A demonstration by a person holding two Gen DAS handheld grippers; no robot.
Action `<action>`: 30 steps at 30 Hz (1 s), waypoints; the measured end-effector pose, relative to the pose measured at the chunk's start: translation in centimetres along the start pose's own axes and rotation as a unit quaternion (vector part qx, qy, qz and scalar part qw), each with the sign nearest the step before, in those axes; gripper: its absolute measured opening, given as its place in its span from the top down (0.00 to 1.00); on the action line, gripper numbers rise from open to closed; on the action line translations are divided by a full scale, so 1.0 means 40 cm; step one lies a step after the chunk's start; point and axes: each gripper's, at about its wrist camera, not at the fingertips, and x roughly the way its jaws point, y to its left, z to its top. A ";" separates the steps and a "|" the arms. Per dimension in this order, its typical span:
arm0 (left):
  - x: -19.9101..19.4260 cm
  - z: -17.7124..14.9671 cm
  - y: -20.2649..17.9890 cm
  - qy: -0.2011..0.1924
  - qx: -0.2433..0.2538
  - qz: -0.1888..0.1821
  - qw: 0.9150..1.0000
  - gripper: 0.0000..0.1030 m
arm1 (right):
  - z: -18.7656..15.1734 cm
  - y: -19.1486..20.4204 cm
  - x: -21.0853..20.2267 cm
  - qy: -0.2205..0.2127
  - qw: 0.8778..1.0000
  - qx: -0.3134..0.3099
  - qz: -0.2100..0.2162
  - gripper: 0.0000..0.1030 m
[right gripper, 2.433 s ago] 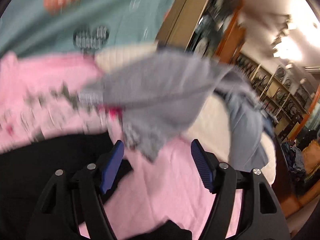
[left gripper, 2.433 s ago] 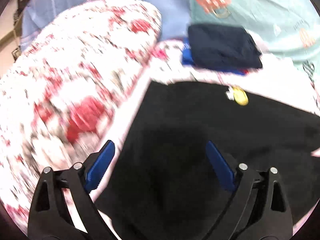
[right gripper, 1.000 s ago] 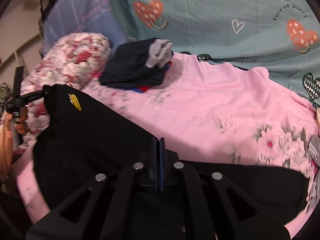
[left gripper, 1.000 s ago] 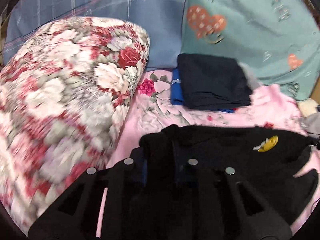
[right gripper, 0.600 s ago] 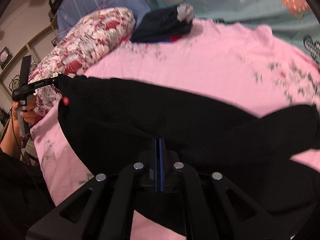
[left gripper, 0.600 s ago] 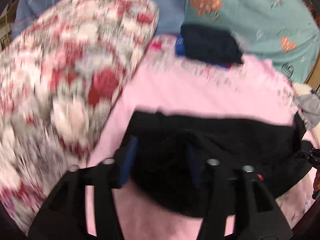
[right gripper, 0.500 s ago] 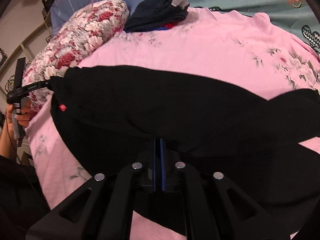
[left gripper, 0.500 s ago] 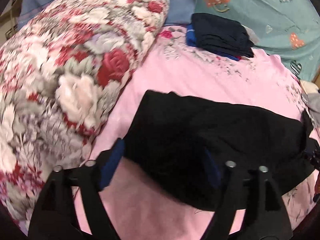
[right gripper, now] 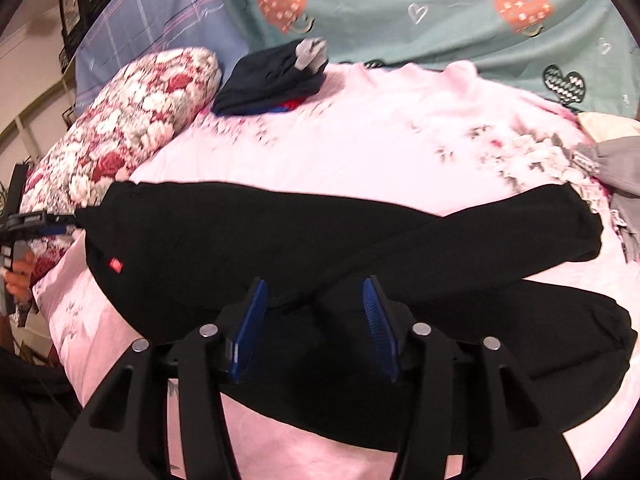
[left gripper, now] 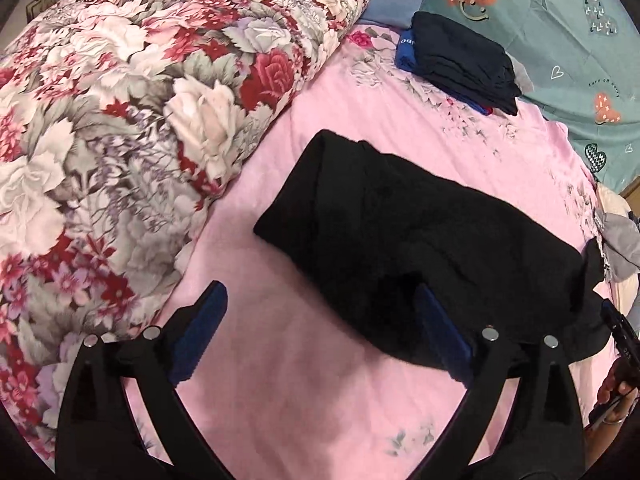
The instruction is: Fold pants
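Black pants (right gripper: 320, 248) lie flat on the pink bedsheet (right gripper: 380, 152), one leg crossed over the other, with a small red tag (right gripper: 116, 266) near the left end. In the left wrist view the pants (left gripper: 420, 240) lie ahead and to the right. My left gripper (left gripper: 320, 312) is open and empty, just off the pants' near edge on the pink sheet (left gripper: 280, 360). My right gripper (right gripper: 314, 300) is open and empty, hovering over the pants' front edge.
A floral quilt roll (left gripper: 140, 100) lies along the left. A folded dark stack (left gripper: 460, 60) sits near the teal heart-print pillow (left gripper: 560, 20). Grey clothing (right gripper: 620, 168) lies at the right edge of the bed.
Both grippers were shut on the pants and carried them down onto the sheet. Both have now opened and let go, and the pants lie flat.
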 end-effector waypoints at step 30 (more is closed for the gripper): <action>0.061 0.042 -0.049 0.076 -0.124 -0.102 0.984 0.13 | -0.026 -0.015 -0.018 -0.040 0.998 0.046 -0.009 0.50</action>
